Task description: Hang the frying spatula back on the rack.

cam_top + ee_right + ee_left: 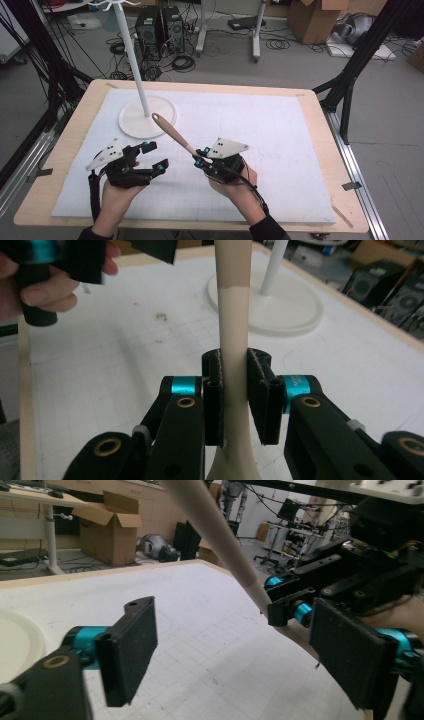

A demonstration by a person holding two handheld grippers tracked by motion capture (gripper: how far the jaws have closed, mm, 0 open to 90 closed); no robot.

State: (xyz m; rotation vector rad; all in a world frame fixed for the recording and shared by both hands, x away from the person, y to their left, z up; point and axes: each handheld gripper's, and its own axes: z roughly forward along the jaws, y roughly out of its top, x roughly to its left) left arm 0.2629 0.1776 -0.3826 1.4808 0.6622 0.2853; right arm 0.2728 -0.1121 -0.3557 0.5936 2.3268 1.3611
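My right gripper (234, 390) is clamped on the beige spoon handle (233, 330) above the worktop (280, 125), while my left gripper (152, 156) hangs beside it, jaws apart.

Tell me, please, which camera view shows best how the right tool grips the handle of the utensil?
The right gripper view: its jaws close on both sides of the beige utensil handle. The high view shows the whole utensil slanting up from the right tool toward the white stand. The left gripper view shows the handle and grip from the side.
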